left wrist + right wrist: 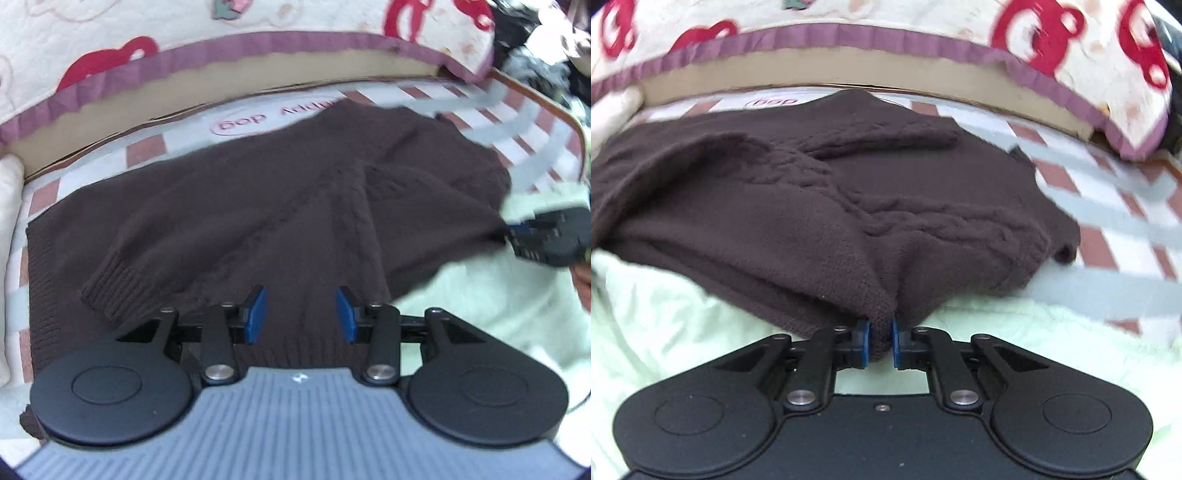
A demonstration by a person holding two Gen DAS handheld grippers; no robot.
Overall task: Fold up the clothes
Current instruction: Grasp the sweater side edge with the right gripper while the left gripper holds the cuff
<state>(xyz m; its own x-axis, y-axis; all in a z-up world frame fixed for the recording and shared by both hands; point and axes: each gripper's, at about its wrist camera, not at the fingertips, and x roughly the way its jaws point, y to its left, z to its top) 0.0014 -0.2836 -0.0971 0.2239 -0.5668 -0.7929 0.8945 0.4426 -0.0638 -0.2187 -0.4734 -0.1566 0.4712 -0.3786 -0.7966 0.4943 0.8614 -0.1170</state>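
A dark brown knit sweater [258, 199] lies spread on a checked sheet, one ribbed sleeve cuff [122, 284] folded across its body. My left gripper [301, 314] is open and empty, hovering over the sweater's lower hem. My right gripper [880, 345] is shut on a bunched edge of the sweater [820, 206] and lifts it off the pale green blanket. The right gripper also shows in the left wrist view [517, 236], at the sweater's right edge.
The checked red, white and grey sheet [535, 147] lies under the sweater. A pale green blanket [665, 314] covers the near side. A bear-print quilt with a purple frill [110, 74] runs along the back. A dark clothes pile [546, 55] sits far right.
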